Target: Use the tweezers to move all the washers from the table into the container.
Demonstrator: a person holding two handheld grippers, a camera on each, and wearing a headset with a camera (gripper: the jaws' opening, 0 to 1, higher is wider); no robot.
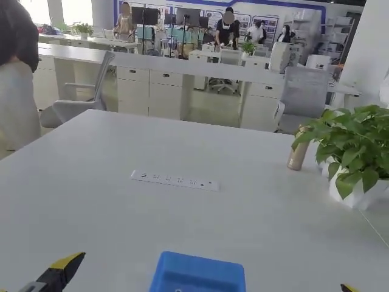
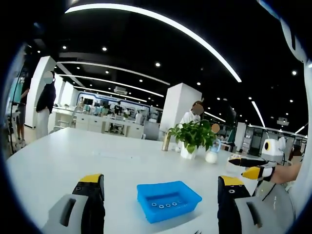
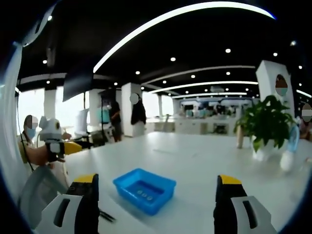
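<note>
Washers [image 2: 165, 204], small ring-shaped metal pieces, lie in a row on the floor of the blue rectangular plastic container [image 2: 142, 192]. The container rests on the white table [image 1: 91, 201] and sits at 6 o'clock in the head view, partly cut by the frame edge.

Left gripper [image 2: 160, 179]: the 2 black jaws with yellow tips stand wide apart and grip nothing. In the left gripper view the container lies ahead of the jaws, at 12 o'clock between them.

Right gripper [image 3: 157, 179]: the 2 jaws stand wide apart and grip nothing. In the right gripper view the container lies ahead at 11 o'clock, nearer the 9 o'clock jaw.

Each gripper appears in the other's view: the right gripper at 3 o'clock in the left gripper view, the left gripper at 9 o'clock in the right gripper view, each held in a hand.

In the right gripper view a thin dark item [image 3: 106, 215] lies on the table at 7 o'clock from the container; it is too small to identify.

In the head view a white power strip [image 1: 174, 180] lies at 12 o'clock from the container, well apart. A green leafy plant in a white pot [image 1: 355, 152] stands at 2 o'clock, with a bronze-coloured cylindrical bottle [image 1: 298, 156] just beside it at 9 o'clock.
</note>
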